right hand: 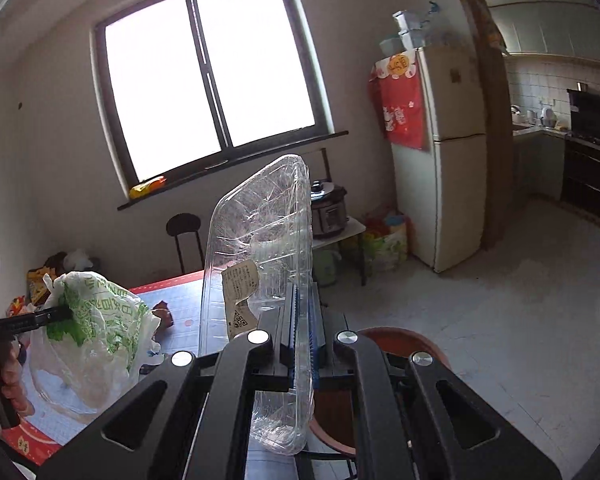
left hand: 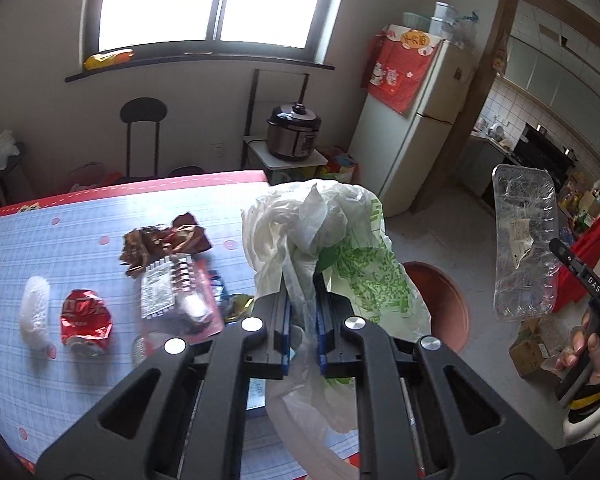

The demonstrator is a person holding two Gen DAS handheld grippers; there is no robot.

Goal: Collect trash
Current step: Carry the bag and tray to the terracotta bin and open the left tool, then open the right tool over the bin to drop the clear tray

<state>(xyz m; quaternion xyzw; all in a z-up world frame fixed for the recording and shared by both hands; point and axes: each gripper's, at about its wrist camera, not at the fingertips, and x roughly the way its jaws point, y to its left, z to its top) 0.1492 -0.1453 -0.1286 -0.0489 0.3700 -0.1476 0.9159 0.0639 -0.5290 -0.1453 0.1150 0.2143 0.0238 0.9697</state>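
My left gripper (left hand: 303, 294) is shut on a white and green plastic bag (left hand: 340, 240), held above the table's right edge; the bag also shows in the right wrist view (right hand: 96, 320). My right gripper (right hand: 303, 300) is shut on the rim of a clear plastic tray (right hand: 256, 248), held upright in the air; it also shows in the left wrist view (left hand: 526, 244). On the table (left hand: 60, 392) lie a crushed red can (left hand: 85, 318), a brown wrapper (left hand: 164, 240), a clear package (left hand: 180, 300) and a white foam piece (left hand: 35, 312).
A reddish-brown round stool or bin (left hand: 444, 304) stands below the bag, right of the table; it also shows in the right wrist view (right hand: 400, 344). A fridge (left hand: 412, 128), a pressure cooker (left hand: 294, 132) on a small stand and a black chair (left hand: 142, 136) stand behind.
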